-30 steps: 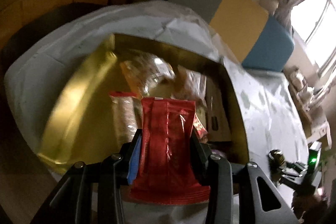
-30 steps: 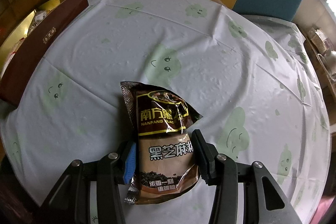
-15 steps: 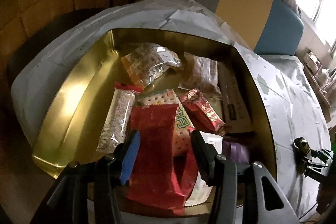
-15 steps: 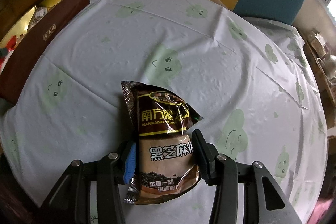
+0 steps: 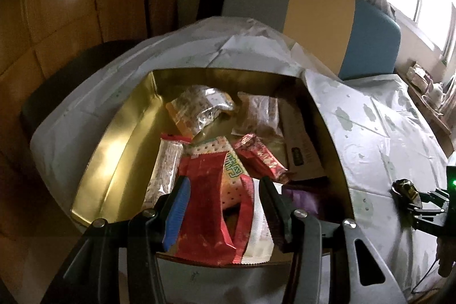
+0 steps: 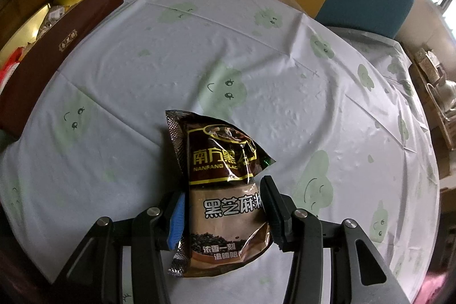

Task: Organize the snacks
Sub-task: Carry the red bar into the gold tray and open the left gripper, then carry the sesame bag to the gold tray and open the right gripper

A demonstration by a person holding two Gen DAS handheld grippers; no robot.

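In the left wrist view, a gold-lined box (image 5: 119, 133) holds several snack packets. A red packet (image 5: 208, 207) lies at the box's near edge on other snacks, between the fingers of my left gripper (image 5: 225, 190), which is open and no longer pinches it. In the right wrist view, a brown black-sesame packet (image 6: 225, 184) sits between the fingers of my right gripper (image 6: 223, 197), which is shut on it just over the white tablecloth (image 6: 285, 76). The same box (image 6: 54, 47) shows at the far left, its outside dark red.
The right gripper with its packet shows in the left wrist view (image 5: 407, 193) at the right. A grey, yellow and blue cushioned bench (image 5: 313, 10) runs behind the round table. Wooden panels stand at the left, a window at the right.
My left gripper has opened and let go of the red packet, which now lies in the box, and the gripper has drawn back a little. The right gripper has held still with its packet.
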